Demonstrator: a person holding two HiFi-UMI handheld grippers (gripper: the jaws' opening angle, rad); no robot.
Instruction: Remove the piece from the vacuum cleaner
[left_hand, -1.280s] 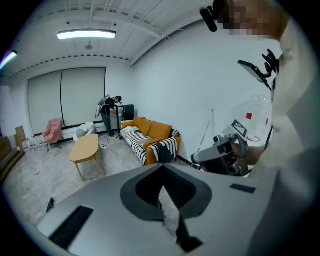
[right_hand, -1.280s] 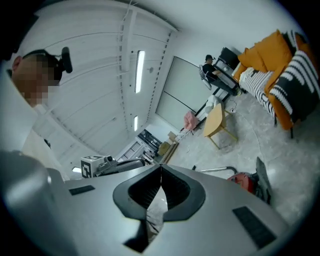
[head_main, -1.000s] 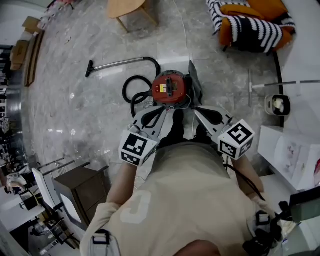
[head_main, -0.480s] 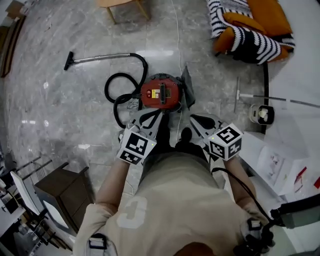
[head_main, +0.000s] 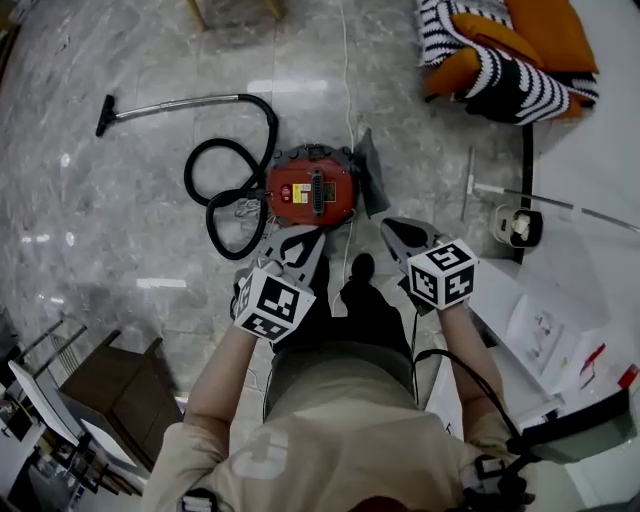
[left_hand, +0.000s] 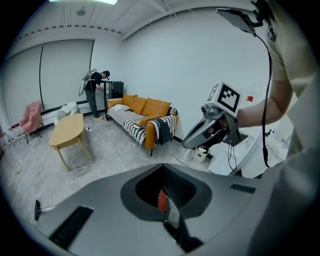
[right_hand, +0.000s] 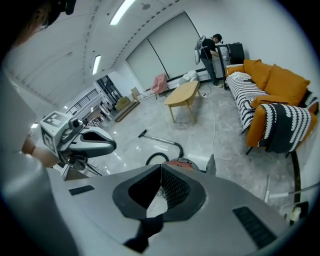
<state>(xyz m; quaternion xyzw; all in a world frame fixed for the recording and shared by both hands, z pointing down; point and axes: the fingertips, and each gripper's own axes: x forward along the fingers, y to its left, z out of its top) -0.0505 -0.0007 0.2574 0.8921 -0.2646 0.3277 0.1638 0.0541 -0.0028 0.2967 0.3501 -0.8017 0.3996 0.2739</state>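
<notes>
Left hand-held gripper (head_main: 316, 236), right hand-held gripper (head_main: 388, 225) closed, empty; vacuum cleaner (head_main: 310, 188) mostly hidden in gripper views.

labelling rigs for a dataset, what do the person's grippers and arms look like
Both the left gripper and the right gripper are grey tapered shells with black cut-outs, each carrying a white cube with black square markers. A black cable runs from the right one along the arm. The person wears a beige short-sleeved shirt.

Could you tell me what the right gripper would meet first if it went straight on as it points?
Probably the red vacuum cleaner, just past the shut right gripper, though depth is unclear.
</notes>
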